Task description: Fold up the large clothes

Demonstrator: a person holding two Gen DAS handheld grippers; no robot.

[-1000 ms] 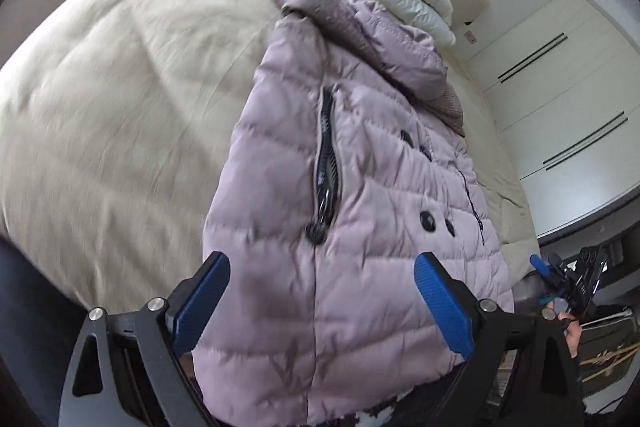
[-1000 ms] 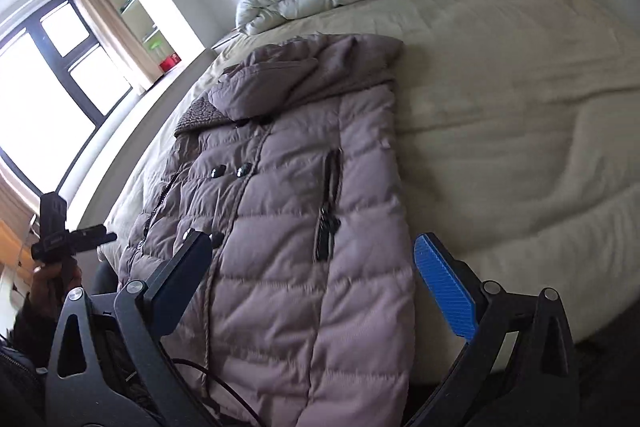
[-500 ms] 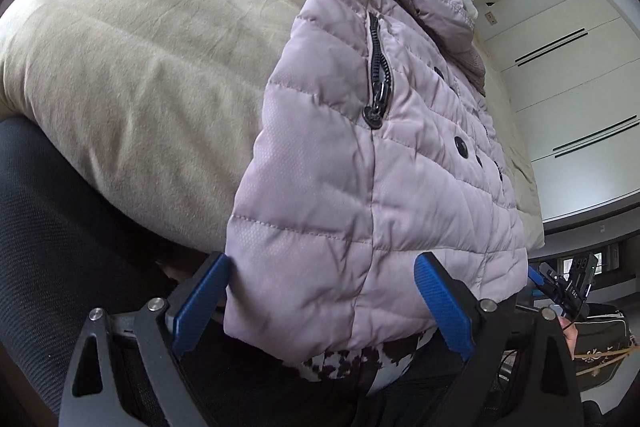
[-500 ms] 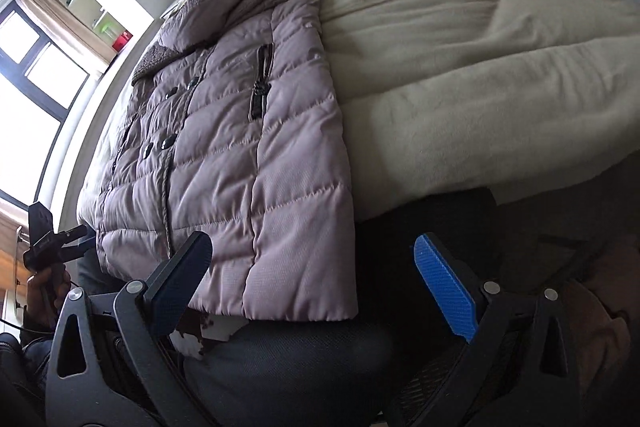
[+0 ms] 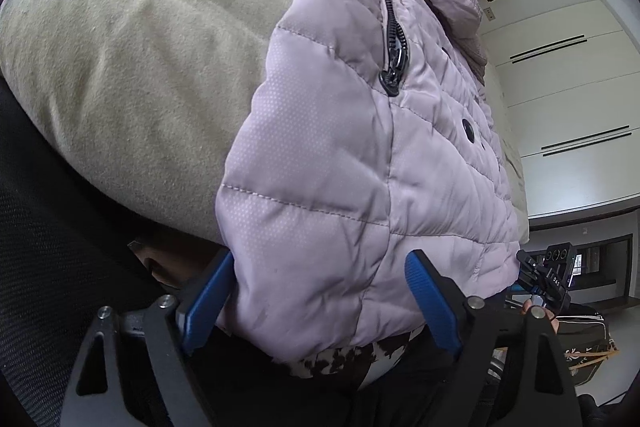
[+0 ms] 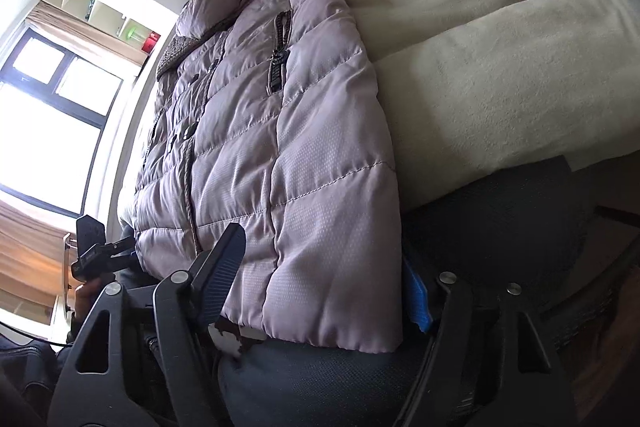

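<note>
I see the lilac puffer jacket [image 5: 360,147] lying front-up on the beige bed [image 5: 120,47], its hem hanging over the edge. My left gripper [image 5: 316,303] and right gripper [image 6: 320,283] each straddle a hem corner, jaws spread apart, not clamped.

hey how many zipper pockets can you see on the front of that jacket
1 in each view, though likely two different pockets. Left wrist view: pocket zipper near the jacket edge facing the bare bed. Right wrist view: zipper, also bedward of the buttons.
</note>
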